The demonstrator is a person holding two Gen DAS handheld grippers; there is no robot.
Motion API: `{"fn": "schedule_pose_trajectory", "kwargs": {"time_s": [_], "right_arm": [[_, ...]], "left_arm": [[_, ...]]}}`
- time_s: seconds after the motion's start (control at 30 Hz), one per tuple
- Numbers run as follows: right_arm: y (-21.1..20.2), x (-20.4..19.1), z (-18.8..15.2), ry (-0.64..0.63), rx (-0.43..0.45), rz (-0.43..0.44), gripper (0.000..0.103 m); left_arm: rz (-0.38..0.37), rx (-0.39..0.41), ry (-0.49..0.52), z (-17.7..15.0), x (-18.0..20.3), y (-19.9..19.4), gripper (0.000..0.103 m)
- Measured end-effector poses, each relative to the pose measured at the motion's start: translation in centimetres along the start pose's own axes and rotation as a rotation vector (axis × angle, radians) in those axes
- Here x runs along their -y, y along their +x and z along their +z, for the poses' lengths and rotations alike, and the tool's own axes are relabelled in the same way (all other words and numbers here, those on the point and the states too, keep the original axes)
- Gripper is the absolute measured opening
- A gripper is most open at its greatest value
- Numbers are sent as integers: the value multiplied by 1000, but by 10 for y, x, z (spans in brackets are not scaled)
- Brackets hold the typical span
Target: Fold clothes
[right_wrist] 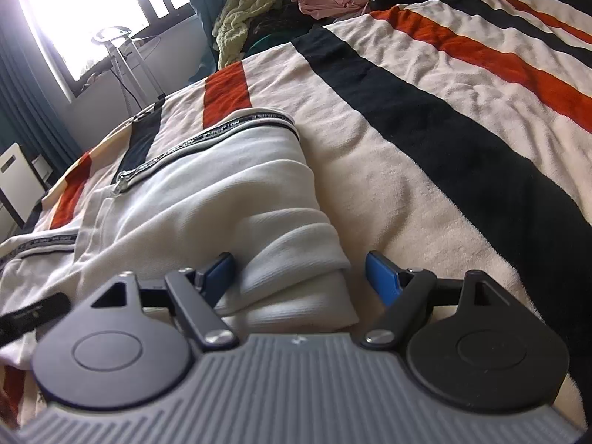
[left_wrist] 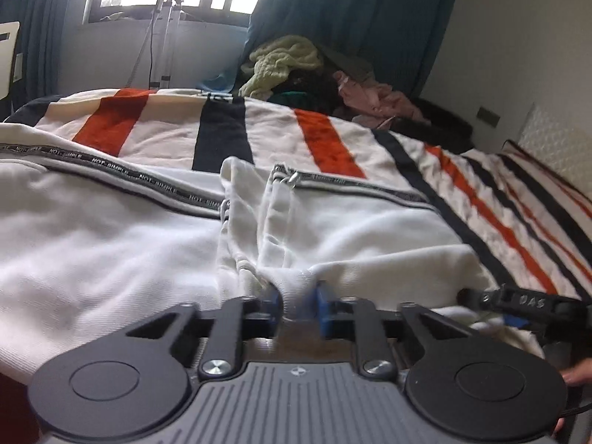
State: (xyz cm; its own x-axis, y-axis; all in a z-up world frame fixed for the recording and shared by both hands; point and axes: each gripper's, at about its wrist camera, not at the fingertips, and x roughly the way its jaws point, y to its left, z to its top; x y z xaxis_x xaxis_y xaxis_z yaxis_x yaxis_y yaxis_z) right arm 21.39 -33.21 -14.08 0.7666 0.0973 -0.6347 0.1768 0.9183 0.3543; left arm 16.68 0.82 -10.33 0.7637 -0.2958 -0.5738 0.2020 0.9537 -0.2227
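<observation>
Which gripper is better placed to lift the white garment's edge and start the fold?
Left. The left gripper is already shut on the near hem of the white garment. The right gripper is open, its pads straddling a sleeve fold without pressing, so it must close first.

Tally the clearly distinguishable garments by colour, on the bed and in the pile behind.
White zip-up fabric garment with lettered trim: 1
Pale green knitted garment: 1
Pink crumpled fabric garment: 1
Total: 3; dark heaped items cannot be separated.

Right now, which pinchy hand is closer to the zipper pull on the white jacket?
Left. The left gripper pinches the white jacket just below the zipper pull; the right gripper sits at the jacket's right edge.
</observation>
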Motion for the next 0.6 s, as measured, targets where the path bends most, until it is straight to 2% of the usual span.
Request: {"fn": "schedule_pose_trajectory", "kwargs": {"time_s": [0.17,0.3,0.37,0.43,0.5,0.6], "right_arm": [[-2,1,0,4,-3,2,79],[-5,2,1,9,-5,-9,79],[-8,3,1,15,-1,-14,79],[-11,3,2,22,4,-21,80],[-13,3,3,26,11,-29,80],[-13,3,7,23,32,-44,80]], "left_arm": [[-44,-24,-31,2,-4,-25,13],[-80,-92,-43,11,-11,-34,20],[-86,-93,-78,22,-20,-38,36],[-117,-61,-99,38,-28,-42,78],[-154,-9,-98,54,-31,-44,88],[-198,-4,-135,76,-37,-17,88]]}}
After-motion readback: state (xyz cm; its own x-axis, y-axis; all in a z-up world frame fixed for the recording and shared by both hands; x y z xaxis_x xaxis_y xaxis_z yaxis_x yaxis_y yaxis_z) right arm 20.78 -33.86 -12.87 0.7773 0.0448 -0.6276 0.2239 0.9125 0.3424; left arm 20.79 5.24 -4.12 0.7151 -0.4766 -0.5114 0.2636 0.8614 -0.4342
